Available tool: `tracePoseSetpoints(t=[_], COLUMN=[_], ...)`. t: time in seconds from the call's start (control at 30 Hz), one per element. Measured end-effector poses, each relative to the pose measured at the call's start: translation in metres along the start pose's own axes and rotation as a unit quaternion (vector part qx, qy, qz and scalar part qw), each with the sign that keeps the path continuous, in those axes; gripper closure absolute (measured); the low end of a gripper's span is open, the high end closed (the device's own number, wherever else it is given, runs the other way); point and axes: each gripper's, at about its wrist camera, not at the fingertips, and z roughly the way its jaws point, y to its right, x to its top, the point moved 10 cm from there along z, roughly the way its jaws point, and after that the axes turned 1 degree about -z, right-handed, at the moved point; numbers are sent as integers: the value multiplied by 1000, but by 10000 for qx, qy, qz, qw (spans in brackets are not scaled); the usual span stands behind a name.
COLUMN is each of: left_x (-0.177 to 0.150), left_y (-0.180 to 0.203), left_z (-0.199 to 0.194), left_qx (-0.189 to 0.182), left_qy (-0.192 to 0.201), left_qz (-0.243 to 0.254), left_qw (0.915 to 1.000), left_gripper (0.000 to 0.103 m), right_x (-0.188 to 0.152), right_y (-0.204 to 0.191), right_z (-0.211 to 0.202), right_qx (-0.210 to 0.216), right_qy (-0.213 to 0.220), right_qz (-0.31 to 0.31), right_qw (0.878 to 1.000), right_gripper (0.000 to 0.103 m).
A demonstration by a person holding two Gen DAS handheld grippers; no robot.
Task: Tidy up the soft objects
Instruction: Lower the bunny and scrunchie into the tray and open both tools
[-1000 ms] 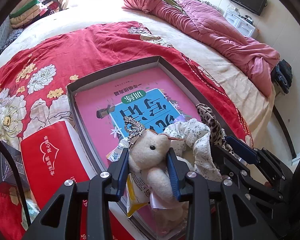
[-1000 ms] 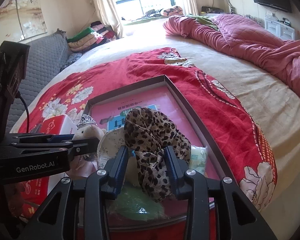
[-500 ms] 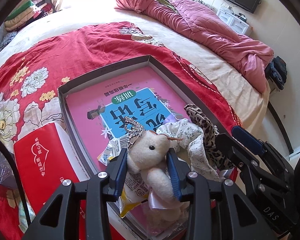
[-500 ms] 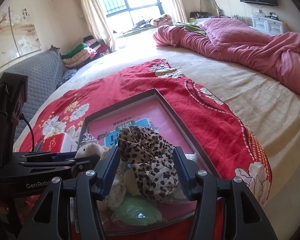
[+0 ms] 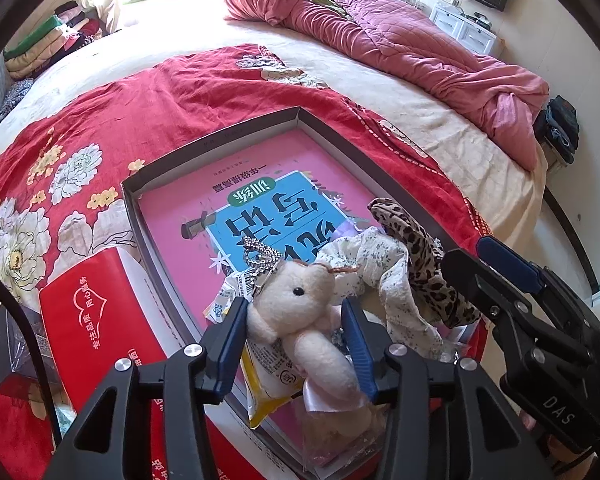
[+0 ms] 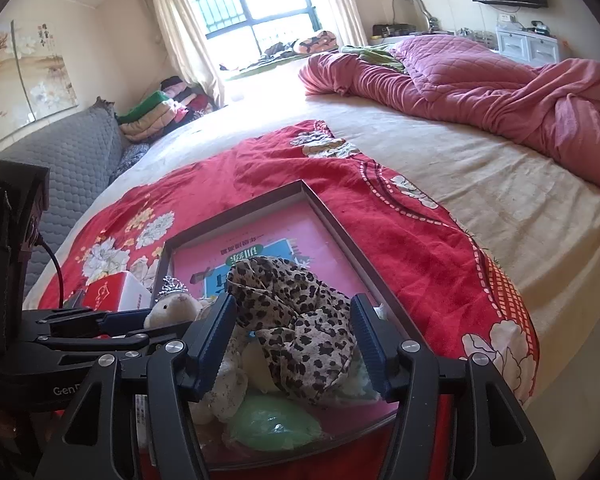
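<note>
The plush bear [image 5: 300, 316] and leopard-print cloth [image 6: 296, 328] lie at the near end of a shallow gray box [image 5: 220, 136] on my bed's red floral blanket [image 5: 148, 108]. My left claw [image 5: 296, 344] has just been opening, its pads flanking the bear. My right claw [image 6: 292, 344], also just opening, stands wide around the cloth.

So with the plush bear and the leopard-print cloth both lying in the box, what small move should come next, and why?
Probably lift both grippers straight up and clear. The jaws of the left gripper have just been opening around the plush bear, and those of the right gripper around the leopard-print cloth. Both items rest in the grey box, seemingly released.
</note>
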Motion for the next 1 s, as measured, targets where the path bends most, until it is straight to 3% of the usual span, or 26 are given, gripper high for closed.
tracePoseSetpoints(t=[0.33,0.77,1.0], left_x=[-2,0,-1], left_y=[-2,0,0], left_z=[-10,-26,-35], left_qx=[73,159,192], left_qy=[59,198,230], left_qz=[16,92,96], left_qw=[10000,9996,9995], left_gripper=[51,34,31], right_x=[1,3,7], right_y=[3,7,10], right_z=[0,-2,-7], right_qx=[-115,-278,-436], right_qy=[15,62,127], right_qz=[-3,-5,-8], right_qw=[9999,9996,9990], right_gripper=[35,33,28])
